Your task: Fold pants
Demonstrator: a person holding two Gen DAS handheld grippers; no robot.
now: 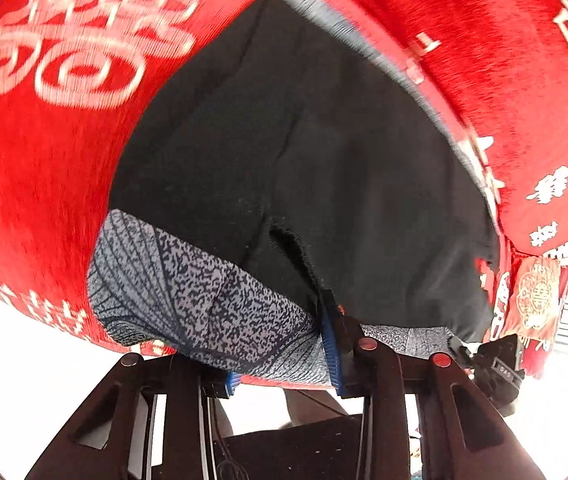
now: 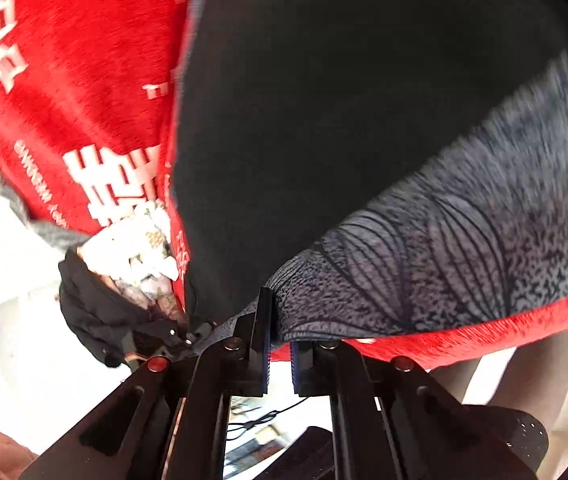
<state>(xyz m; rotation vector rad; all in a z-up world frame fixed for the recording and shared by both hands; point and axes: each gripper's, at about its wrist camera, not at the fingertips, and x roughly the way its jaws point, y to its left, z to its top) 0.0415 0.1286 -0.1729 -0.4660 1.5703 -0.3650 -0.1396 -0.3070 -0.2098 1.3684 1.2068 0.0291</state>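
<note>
The black pants with a speckled grey patterned waistband (image 1: pixel 292 168) lie spread on the red plush cloth printed with white characters (image 1: pixel 35 184), filling each view from centre to 12 o'clock. The left gripper (image 1: pixel 284 364) has its jaws clamped on the grey band at 6 o'clock. The right gripper (image 2: pixel 279 340) also pinches the band edge, though a slim gap shows lower between its pads. Likely risks: the thin right bite slipping as the fabric lifts, uneven pulling skewing the fold, or the plush cloth dragging along underneath.
</note>
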